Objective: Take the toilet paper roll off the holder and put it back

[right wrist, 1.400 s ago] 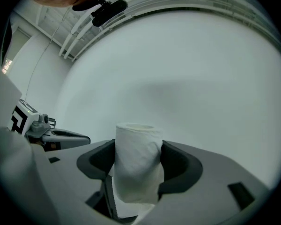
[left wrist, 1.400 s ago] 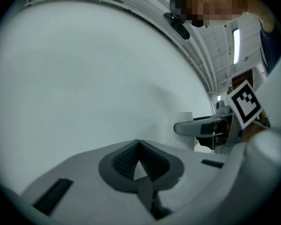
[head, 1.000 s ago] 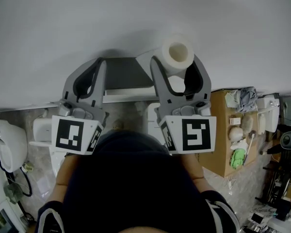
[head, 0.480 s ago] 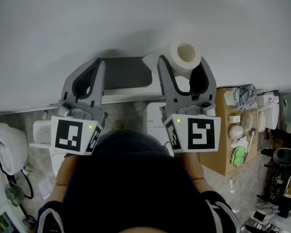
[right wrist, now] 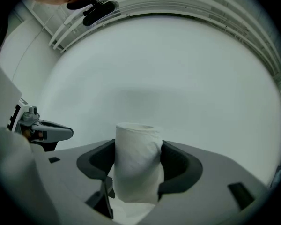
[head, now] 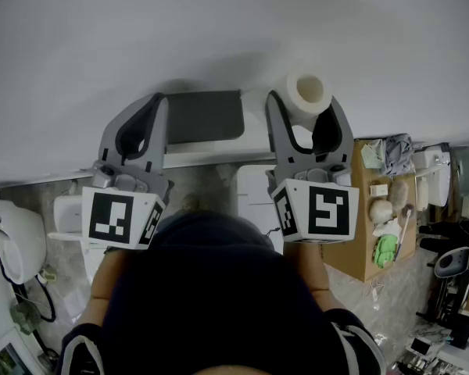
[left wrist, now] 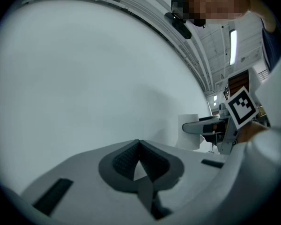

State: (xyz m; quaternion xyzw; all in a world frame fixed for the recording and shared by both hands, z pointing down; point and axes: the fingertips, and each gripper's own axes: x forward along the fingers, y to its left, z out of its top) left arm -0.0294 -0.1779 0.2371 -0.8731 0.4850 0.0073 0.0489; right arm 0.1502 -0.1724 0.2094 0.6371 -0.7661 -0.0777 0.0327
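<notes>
My right gripper [right wrist: 138, 162] is clamped on the toilet paper roll [right wrist: 137, 165]. The soft white cylinder stands upright between the two dark, curved pads. Its crinkled wrap is pinched in slightly where they press, and the hollow core is open at the top.

In the head view the roll [head: 308, 92] shows end-on between the grey fingers [head: 275, 123], a round white ring around a pale tube. It is off the holder [head: 205, 116], a flat dark grey slab with rounded corners set against the smooth pale wall [head: 219, 30]. The holder lies to the left of those fingers and just beside the tips of my left gripper [head: 161, 100].

The left gripper [left wrist: 139, 149] is clenched on nothing. Its finely ribbed pads meet at the tips, leaving a small diamond-shaped gap behind them.
</notes>
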